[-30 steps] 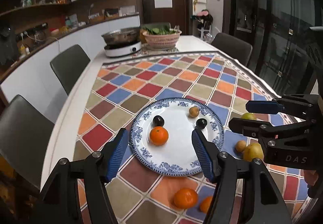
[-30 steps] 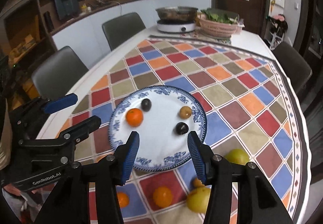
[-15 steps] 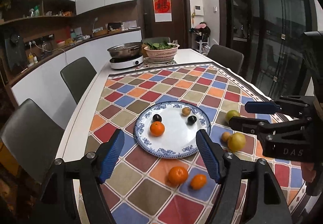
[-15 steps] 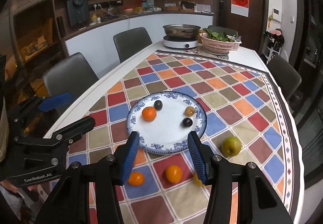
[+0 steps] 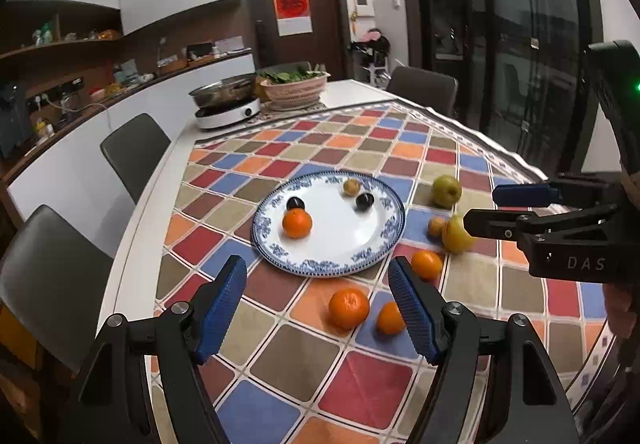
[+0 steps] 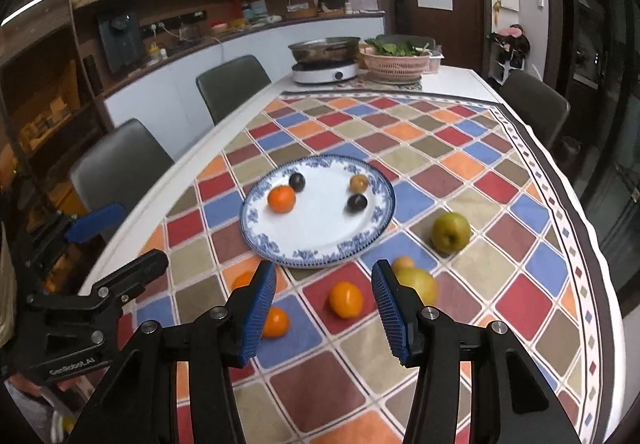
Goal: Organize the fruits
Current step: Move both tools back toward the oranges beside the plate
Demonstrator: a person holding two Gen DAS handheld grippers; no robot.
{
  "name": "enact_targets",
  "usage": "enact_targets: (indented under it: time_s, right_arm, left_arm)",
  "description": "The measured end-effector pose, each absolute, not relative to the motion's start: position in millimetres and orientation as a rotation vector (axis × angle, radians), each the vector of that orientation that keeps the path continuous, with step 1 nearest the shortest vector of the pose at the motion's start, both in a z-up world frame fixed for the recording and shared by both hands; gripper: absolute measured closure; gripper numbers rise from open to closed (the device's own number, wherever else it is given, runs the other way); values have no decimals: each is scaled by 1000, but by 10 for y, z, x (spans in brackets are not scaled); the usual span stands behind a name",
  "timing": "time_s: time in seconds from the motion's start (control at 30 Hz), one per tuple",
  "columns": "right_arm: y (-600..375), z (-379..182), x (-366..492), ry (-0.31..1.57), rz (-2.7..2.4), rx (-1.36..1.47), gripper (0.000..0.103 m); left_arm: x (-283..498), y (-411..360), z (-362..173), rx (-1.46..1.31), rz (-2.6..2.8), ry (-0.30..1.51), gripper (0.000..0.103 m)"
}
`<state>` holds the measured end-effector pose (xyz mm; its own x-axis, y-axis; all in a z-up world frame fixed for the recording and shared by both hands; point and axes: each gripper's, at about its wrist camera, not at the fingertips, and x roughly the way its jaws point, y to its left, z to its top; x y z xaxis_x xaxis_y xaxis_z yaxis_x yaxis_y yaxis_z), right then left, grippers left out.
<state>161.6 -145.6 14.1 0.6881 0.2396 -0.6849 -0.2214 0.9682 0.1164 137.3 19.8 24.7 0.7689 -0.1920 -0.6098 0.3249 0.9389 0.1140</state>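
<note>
Hovering above the near end of the checked tablecloth point(image 5: 360, 148), the left gripper point(image 5: 316, 308) is standing with its jaws spread and nothing between them; they have just been widening. The right gripper point(image 6: 324, 304) is likewise hanging released over the cloth, its blue pads gripping nothing.

The blue-rimmed plate point(image 5: 384, 240) is sitting at the middle of the cloth. On it, an orange point(image 5: 297, 223) is lying at about 9 o'clock, touching a dark plum point(image 5: 295, 203) just behind it; a brownish fruit point(image 5: 352, 186) is resting near 12 o'clock and a second dark plum point(image 5: 365, 201) beside it at about 1 o'clock.

Off the plate, a green apple point(image 6: 451, 232) is lying at 3 o'clock. A yellow-green fruit point(image 5: 456, 234) and a small tan one point(image 5: 436, 226) are touching each other at about 4 o'clock. Three small oranges are sitting at about 5 to 6 o'clock: one point(image 5: 427, 265) just beside the rim, a larger one point(image 5: 349, 308) nearer the camera, and a third point(image 5: 390, 318) partly behind the left gripper's pad.

At the far end, a pan on a cooker point(image 6: 324, 56) and a basket of greens point(image 6: 400, 60) are standing side by side.
</note>
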Motion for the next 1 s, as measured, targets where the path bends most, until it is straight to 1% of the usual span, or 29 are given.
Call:
enact_targets:
  time_s: [0.27,0.73,1.0]
  right_arm:
    - [-1356,-88,1635,820,233,-69,52]
    - [-1280,-528,1915,950,229,-94,52]
    - [-1237,-715,2030,999,223,-110,52]
  left_arm:
    - [1540,209,-74,251,-356,713,30]
    - [1784,124,-461,420,-513,759,31]
    - [1921,108,-655,440,-578,809,38]
